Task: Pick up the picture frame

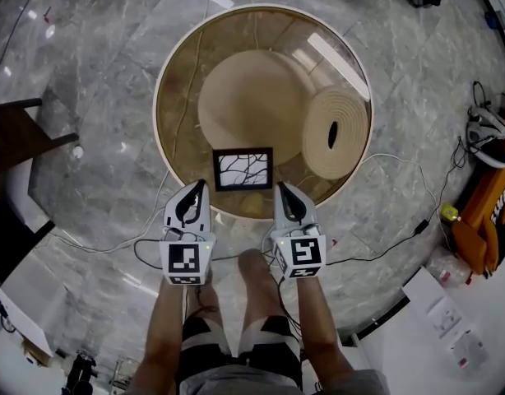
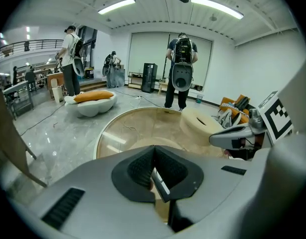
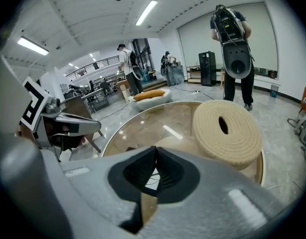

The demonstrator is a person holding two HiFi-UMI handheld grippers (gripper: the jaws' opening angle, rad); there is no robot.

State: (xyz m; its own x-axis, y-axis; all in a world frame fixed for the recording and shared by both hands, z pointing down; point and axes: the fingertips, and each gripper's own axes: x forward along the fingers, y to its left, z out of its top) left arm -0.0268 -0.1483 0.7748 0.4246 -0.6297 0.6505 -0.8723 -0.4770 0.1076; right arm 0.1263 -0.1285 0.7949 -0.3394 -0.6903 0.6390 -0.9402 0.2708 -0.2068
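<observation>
Round glass table (image 1: 180, 72) is shown carrying the black picture frame (image 1: 243, 169) near its front rim, just beyond the left tongs (image 1: 201, 186) and right tongs (image 1: 282, 188), both clenched empty. The frame is judged light, stiff and breakable, best gripped by its side rails.

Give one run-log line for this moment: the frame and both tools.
picture frame: on glass table, near edge, untouched | left tool: shut, empty, left of frame | right tool: shut, empty, right of frame
</observation>
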